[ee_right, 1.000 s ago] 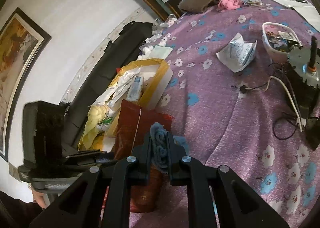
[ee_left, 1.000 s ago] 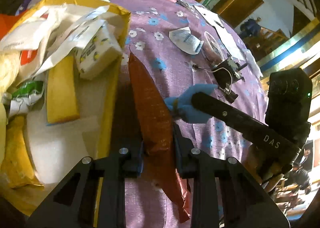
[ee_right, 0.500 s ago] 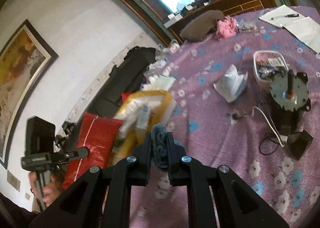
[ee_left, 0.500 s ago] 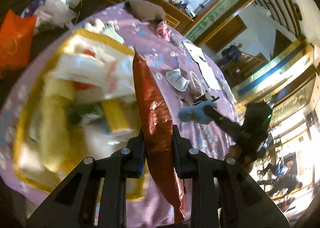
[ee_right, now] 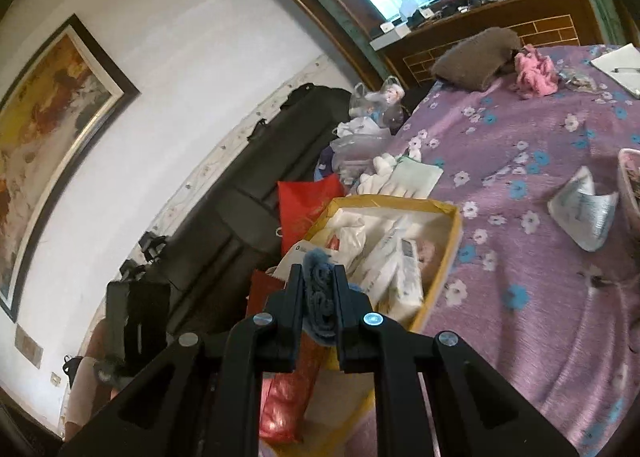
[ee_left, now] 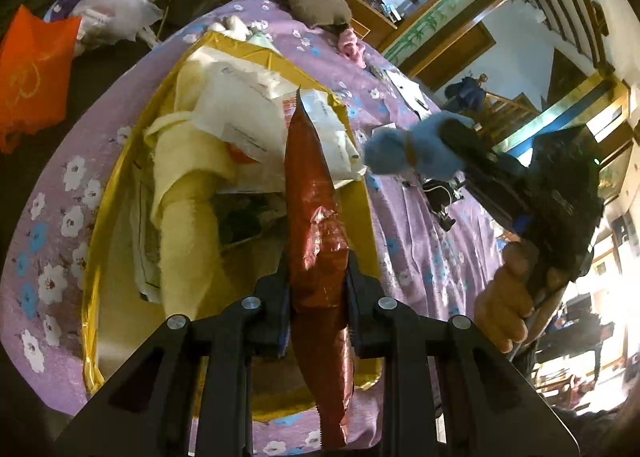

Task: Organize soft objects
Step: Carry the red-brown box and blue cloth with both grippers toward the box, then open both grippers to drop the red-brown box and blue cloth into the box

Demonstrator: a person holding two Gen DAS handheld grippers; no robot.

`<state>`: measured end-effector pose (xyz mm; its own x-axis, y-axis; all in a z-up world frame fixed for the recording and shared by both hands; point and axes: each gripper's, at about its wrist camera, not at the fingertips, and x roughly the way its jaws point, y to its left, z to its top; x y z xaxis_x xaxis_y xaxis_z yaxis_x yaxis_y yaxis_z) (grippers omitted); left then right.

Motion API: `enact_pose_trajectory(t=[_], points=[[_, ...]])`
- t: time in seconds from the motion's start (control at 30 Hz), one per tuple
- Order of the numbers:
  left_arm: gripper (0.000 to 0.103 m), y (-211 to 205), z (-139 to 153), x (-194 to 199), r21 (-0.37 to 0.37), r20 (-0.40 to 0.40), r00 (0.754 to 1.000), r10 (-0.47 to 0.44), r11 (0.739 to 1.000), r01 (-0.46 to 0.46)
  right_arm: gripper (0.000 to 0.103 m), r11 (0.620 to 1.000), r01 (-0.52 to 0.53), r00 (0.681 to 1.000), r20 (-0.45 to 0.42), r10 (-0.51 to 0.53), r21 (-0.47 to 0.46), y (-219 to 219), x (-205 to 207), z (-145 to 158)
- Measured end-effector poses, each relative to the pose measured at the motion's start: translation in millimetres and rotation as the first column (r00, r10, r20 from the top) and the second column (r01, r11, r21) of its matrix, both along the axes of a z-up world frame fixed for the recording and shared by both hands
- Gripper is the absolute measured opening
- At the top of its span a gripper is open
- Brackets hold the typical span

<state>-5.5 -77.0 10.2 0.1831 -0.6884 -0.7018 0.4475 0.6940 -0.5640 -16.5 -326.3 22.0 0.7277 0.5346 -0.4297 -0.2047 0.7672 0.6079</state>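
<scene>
My left gripper (ee_left: 316,277) is shut on a red foil packet (ee_left: 314,217), held above the yellow box (ee_left: 94,297) that is full of white packets and a pale yellow cloth (ee_left: 188,225). My right gripper (ee_right: 318,281) is shut on a blue fuzzy cloth (ee_right: 320,297), held over the same yellow box (ee_right: 454,241). From the left wrist view the blue cloth (ee_left: 404,149) hangs at the box's right rim. The red packet (ee_right: 288,389) shows below the right gripper.
The box sits on a purple flowered tablecloth (ee_left: 416,253). A brown cushion (ee_right: 476,59) and pink cloth (ee_right: 534,71) lie at the far end. A silver pouch (ee_right: 584,213), white gloves (ee_right: 378,173) and an orange bag (ee_left: 32,69) are around.
Both grippers lifted off the table and moved left over the yellow box, each still holding its item. The red packet now hangs over the box's contents.
</scene>
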Motion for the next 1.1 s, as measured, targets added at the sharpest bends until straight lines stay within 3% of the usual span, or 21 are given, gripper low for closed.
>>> enact_pose_trajectory(t=[0.2, 0.33, 0.43, 0.57, 0.6, 0.7, 0.73, 0.9, 1.1], points=[[0.022, 6, -2, 10, -0.035, 0.011, 1.000, -0.011, 0.999, 0.012, 0.011, 1.000, 0.026, 0.998, -0.054, -0.025, 0.018, 14, 33, -11], [0.024, 11, 11, 7, -0.009, 0.083, 0.996, -0.020, 1.000, 0.020, 0.014, 0.999, 0.046, 0.996, -0.070, -0.046, 0.009, 19, 47, -14], [0.041, 21, 18, 6, -0.015, 0.114, 0.993, -0.006, 1.000, 0.007, 0.015, 0.998, 0.059, 0.994, -0.089, -0.059, -0.003, 22, 54, -17], [0.042, 35, 32, 1, -0.035, 0.190, 0.980, 0.051, 0.998, -0.046, 0.019, 0.996, 0.066, 0.993, -0.097, -0.071, -0.059, 26, 65, -17], [0.042, 37, 34, -1, -0.043, 0.198, 0.978, 0.062, 0.998, -0.055, 0.022, 0.994, 0.072, 0.993, -0.090, -0.079, -0.081, 26, 65, -15], [0.043, 34, 41, -7, -0.033, 0.219, 0.974, 0.049, 0.999, -0.043, 0.046, 0.992, 0.090, 0.992, -0.080, -0.097, -0.083, 24, 62, -11], [0.043, 29, 43, -11, -0.036, 0.235, 0.971, 0.045, 0.999, -0.037, 0.048, 0.992, 0.094, 0.992, -0.071, -0.100, -0.087, 23, 59, -9], [0.043, 4, 50, -19, -0.053, 0.241, 0.971, 0.002, 0.999, 0.011, 0.048, 0.993, 0.084, 0.995, -0.043, -0.088, -0.082, 13, 39, 0], [0.042, -42, 56, -29, -0.019, 0.253, 0.964, -0.080, 0.996, 0.088, 0.049, 0.988, 0.110, 0.993, -0.021, -0.113, -0.104, -28, 2, 3]])
